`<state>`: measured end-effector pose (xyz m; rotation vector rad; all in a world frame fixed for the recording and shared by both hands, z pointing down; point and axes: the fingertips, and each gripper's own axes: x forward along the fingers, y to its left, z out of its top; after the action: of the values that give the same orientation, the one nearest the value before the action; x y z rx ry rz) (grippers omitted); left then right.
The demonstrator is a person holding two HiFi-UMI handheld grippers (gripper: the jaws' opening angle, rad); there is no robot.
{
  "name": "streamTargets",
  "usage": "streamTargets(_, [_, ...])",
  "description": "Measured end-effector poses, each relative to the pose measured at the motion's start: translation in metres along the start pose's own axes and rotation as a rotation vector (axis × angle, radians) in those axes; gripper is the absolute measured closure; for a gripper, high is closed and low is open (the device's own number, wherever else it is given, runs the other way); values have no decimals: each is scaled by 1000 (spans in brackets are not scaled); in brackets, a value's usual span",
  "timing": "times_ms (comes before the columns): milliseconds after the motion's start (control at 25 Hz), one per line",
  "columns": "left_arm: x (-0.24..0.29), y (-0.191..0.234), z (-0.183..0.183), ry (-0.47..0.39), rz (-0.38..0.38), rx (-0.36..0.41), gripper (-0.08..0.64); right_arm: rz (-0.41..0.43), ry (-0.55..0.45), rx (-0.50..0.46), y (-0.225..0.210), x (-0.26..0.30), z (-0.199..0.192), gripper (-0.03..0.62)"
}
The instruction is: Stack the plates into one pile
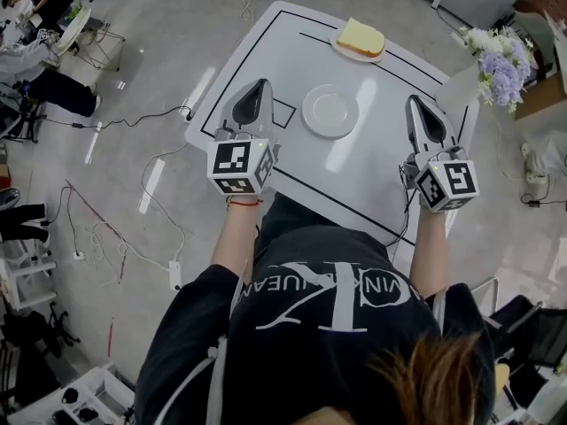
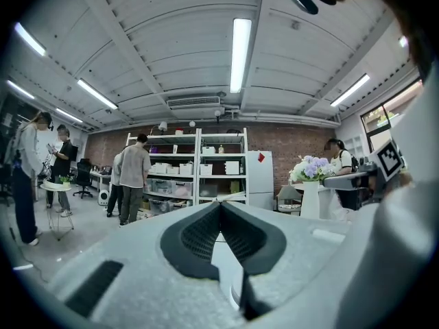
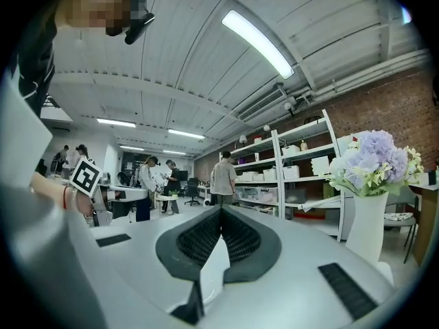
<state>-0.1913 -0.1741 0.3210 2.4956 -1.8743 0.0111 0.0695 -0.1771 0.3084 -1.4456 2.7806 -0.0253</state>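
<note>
**Plates Apart, Jaws Together**

The left gripper (image 1: pixel 259 83) and right gripper (image 1: pixel 416 100) are hovering, jaws together, holding nothing. The empty plate (image 1: pixel 330 111) is lying mid-table, well apart from the far plate (image 1: pixel 340 49) bearing a yellow block (image 1: pixel 361 36). Stacking is probably requiring opened jaws on one rim.

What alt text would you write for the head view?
Seen from above, a person holds the left gripper and right gripper, both shut and empty, over a white table. An empty plate lies between them; a farther plate carries a yellow slab.
</note>
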Motion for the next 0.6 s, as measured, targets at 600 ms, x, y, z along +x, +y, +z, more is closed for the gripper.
streamTargets(600, [4,-5,6,-7,1,12,549,10,-19,-1,-6,-2,1,591])
